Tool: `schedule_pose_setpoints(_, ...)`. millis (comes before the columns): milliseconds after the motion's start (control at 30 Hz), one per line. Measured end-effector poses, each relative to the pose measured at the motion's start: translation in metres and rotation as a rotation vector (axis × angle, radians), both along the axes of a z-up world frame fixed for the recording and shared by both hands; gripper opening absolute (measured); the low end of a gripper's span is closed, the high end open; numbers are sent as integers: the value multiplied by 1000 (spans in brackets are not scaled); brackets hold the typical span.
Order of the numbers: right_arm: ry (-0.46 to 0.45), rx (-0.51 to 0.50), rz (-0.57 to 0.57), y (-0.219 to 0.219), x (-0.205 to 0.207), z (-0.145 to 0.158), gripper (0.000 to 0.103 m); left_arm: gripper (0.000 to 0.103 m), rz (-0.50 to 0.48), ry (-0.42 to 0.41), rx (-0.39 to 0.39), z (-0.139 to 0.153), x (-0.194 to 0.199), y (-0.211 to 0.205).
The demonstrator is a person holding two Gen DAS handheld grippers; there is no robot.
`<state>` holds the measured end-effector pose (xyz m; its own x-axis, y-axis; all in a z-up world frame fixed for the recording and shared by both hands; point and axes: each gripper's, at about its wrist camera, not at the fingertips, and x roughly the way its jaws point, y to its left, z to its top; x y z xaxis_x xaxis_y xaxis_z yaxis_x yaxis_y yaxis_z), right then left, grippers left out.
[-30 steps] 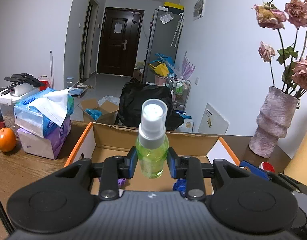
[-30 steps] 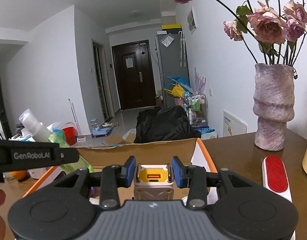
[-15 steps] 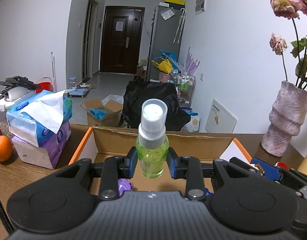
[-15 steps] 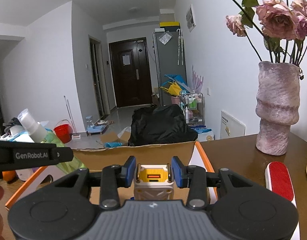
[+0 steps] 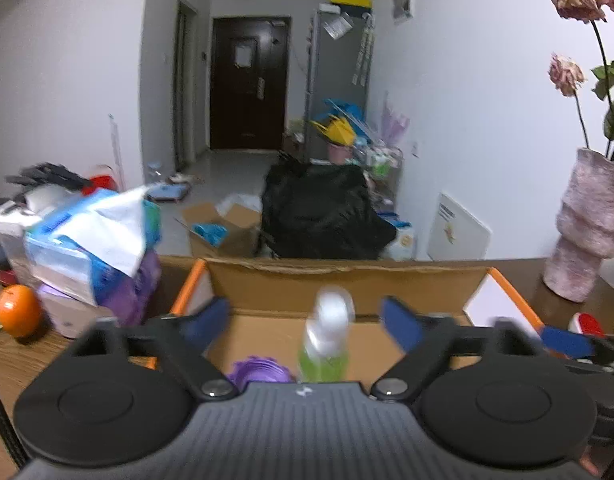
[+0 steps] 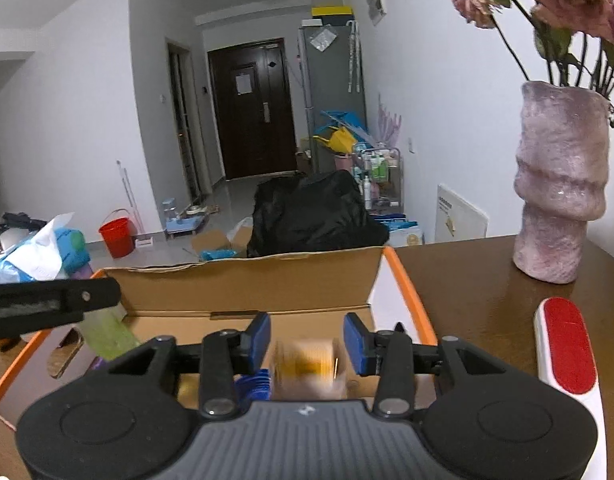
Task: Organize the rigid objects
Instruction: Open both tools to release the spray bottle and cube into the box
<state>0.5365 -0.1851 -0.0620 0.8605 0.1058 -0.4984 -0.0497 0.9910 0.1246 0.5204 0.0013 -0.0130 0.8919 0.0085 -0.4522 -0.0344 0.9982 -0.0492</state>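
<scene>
Leftmost on the desk point(image 5: 11, 356), near its left edge, an orange point(image 5: 17, 310) sits beside a stack of 2 tissue packs point(image 5: 93, 248). Next comes the open cardboard box point(image 5: 347, 280) with orange-edged flaps, standing on the desk toward its far edge. Over the box, the left gripper point(image 5: 305, 322) has its 2 blue-padded tongs spread wide, having just been opening; the green spray bottle point(image 5: 325, 340) is between them but touched by neither pad, blurred, upright and low in the box, just right of a purple ridged item point(image 5: 259, 370) on the box floor. In the right wrist view the same bottle point(image 6: 107, 332) shows at the box's left side, partly behind the left gripper's black finger point(image 6: 51, 304). Further right, the right gripper point(image 6: 307, 344) hangs over the right part of the box point(image 6: 247, 280), its tongs partly apart and just now opening; a blurred yellow-and-white block point(image 6: 307, 364) is between the pads with a gap on each side, so neither presses on it, and a blue ribbed item point(image 6: 253, 386) lies just to its left. Right of the box, a white lint brush with a red face point(image 6: 565, 350) lies on the bare desk, and a pink vase of dried roses point(image 6: 559, 184) stands near the far right corner.
</scene>
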Motion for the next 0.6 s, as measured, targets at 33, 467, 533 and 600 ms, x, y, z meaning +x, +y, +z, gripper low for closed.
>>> schedule_pose_setpoints(33, -7, -4, -12, -1, -1, 0, 79, 101, 6, -4, 3, 1, -1, 1)
schedule_pose_setpoints(467, -35, -36, 0, 3, -11, 6, 103, 103, 24, -7, 5, 3, -5, 7)
schedule_pose_setpoints(533, -35, -37, -1, 4, -12, 6, 103, 103, 23, -9, 5, 4, -7, 7)
schedule_pose_setpoints(600, -35, -38, -1, 4, -12, 6, 103, 103, 24, -11, 4, 4, -8, 9)
